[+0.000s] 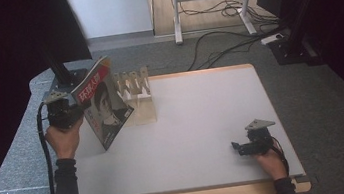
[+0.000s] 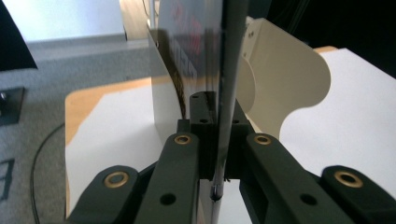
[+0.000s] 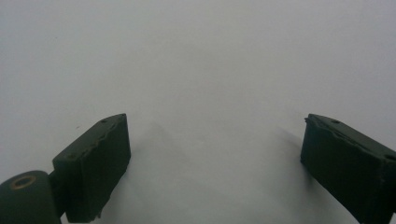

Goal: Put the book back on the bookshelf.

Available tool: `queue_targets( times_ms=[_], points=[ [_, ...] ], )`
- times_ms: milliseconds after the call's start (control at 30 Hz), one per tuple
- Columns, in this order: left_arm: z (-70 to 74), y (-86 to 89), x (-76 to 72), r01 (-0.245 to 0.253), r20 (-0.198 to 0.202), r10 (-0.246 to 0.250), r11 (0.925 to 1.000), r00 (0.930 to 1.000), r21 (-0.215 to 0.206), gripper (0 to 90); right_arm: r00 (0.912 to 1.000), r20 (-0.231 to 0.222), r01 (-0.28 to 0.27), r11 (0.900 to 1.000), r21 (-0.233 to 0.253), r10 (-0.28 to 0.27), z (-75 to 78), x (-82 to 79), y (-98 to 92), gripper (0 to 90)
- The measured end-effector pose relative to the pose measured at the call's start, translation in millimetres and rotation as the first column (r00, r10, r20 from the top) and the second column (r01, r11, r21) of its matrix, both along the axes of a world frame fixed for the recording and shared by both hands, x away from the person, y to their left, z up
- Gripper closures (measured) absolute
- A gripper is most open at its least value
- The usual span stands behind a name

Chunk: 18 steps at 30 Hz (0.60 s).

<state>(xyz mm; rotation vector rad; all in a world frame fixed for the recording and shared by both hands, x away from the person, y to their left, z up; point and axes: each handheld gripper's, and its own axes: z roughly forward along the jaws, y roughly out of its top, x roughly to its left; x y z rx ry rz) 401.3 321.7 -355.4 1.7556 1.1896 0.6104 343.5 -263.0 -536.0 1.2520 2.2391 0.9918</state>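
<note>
- High view: the left tool grips a magazine by its edge and holds it upright and tilted at about nine o'clock on the white tabletop, its lower corner at or just above the surface. A clear slotted file rack stands just behind it, toward one o'clock of the magazine. The right tool rests near four o'clock, well apart from both.
- Left gripper view: the left tool is clamped on the magazine, seen edge-on as a thin dark line between the jaws, with the cream dividers of the rack just beyond at one o'clock. By my judgement the magazine is light, thin and floppy, with a glossy cover that may slip; a pinch near the spine, where the pages are bound and stiffest, should keep it from sagging or fanning as it goes into a slot.
- Right gripper view: the right tool hangs released, its jaws spread wide over bare tabletop, grasping nothing.
</note>
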Motion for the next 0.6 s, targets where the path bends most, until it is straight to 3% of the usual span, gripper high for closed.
queue_targets(
  times_ms=[233,400,600],
  points=[
    [0.6,3.7,2.8,-0.001,0.066,0.008,0.9951,0.9978,-0.099,87.1,1.0,0.0,0.0,1.0,0.0,0.0,0.0,0.0,0.0,7.5],
    [0.8,0.9,-2.8,0.038,0.146,-0.021,0.9927,0.9891,-0.115,87.1,1.0,0.0,0.0,1.0,0.0,0.0,0.0,0.0,0.0,7.5],
    [-7.4,-1.7,0.2,0.005,0.171,0.011,0.9961,0.9853,-0.088,86.8,1.0,0.0,0.0,1.0,0.0,0.0,0.0,-0.1,0.0,7.5]
  ],
)
